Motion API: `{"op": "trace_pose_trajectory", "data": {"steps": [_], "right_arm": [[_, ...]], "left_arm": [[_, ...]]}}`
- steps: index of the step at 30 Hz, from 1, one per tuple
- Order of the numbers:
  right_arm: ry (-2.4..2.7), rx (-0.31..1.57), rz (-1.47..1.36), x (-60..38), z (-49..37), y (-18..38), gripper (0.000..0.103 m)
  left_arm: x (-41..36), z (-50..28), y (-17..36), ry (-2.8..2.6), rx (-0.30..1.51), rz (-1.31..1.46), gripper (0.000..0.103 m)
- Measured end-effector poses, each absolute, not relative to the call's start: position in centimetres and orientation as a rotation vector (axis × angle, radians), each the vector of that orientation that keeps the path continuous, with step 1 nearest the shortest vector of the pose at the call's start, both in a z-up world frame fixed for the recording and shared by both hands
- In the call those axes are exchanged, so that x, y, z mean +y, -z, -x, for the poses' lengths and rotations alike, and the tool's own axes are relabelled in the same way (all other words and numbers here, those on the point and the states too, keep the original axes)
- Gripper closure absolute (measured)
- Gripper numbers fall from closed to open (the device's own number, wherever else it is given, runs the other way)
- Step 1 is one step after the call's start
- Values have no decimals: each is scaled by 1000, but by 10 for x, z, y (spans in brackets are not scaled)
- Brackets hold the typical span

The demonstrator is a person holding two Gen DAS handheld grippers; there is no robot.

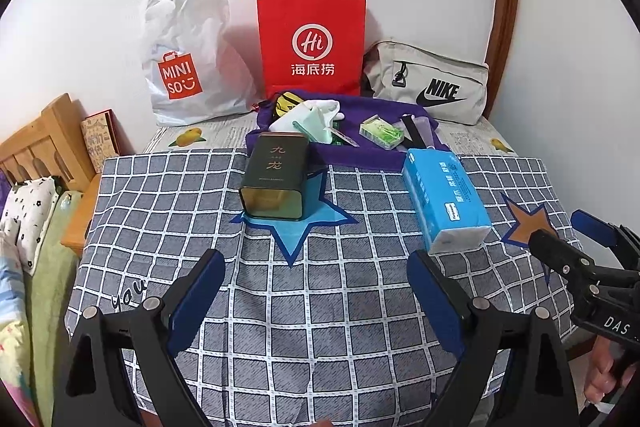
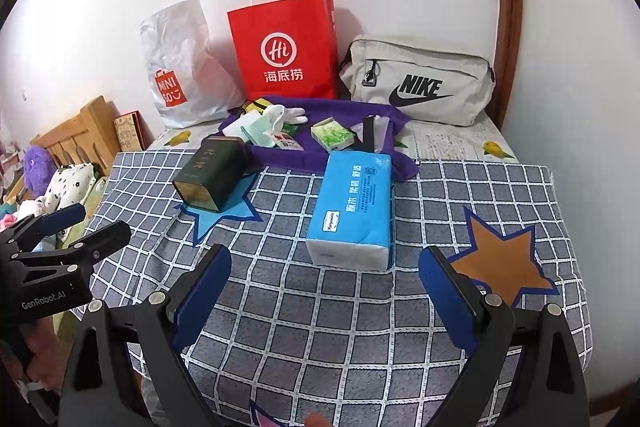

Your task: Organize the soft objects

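Observation:
A blue tissue pack (image 1: 444, 201) (image 2: 354, 209) lies on the checked cloth (image 1: 340, 307) (image 2: 320, 307). Behind it a purple towel (image 1: 360, 155) (image 2: 344, 119) carries a white glove (image 1: 326, 105) (image 2: 290, 113), a pale green pouch (image 1: 312, 127) (image 2: 256, 129) and a green packet (image 1: 381, 133) (image 2: 332, 135). A dark tea tin (image 1: 276, 181) (image 2: 212, 175) lies on its side. My left gripper (image 1: 316, 291) is open and empty, in front of the tin. My right gripper (image 2: 324, 287) is open and empty, just short of the tissue pack; it also shows in the left wrist view (image 1: 568, 231).
A white Miniso bag (image 1: 188, 59) (image 2: 180, 71), a red paper bag (image 1: 312, 43) (image 2: 284, 47) and a grey Nike bag (image 1: 428, 83) (image 2: 420, 81) stand against the back wall. A wooden bed frame (image 1: 44, 143) and pillows are on the left.

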State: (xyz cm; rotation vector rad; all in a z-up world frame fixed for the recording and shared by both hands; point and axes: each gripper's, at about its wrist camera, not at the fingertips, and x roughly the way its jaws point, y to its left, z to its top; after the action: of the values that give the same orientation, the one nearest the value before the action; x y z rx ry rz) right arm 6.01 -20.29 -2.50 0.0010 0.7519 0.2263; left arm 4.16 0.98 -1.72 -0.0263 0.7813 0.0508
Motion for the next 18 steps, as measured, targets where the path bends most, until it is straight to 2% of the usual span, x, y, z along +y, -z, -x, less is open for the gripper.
{"op": "trace_pose_trajectory", "data": {"steps": [18], "right_arm": [[-214,745,-12,-212,-55,26,9]], "left_arm": [[12,-40,20,-70,786,18,11]]}}
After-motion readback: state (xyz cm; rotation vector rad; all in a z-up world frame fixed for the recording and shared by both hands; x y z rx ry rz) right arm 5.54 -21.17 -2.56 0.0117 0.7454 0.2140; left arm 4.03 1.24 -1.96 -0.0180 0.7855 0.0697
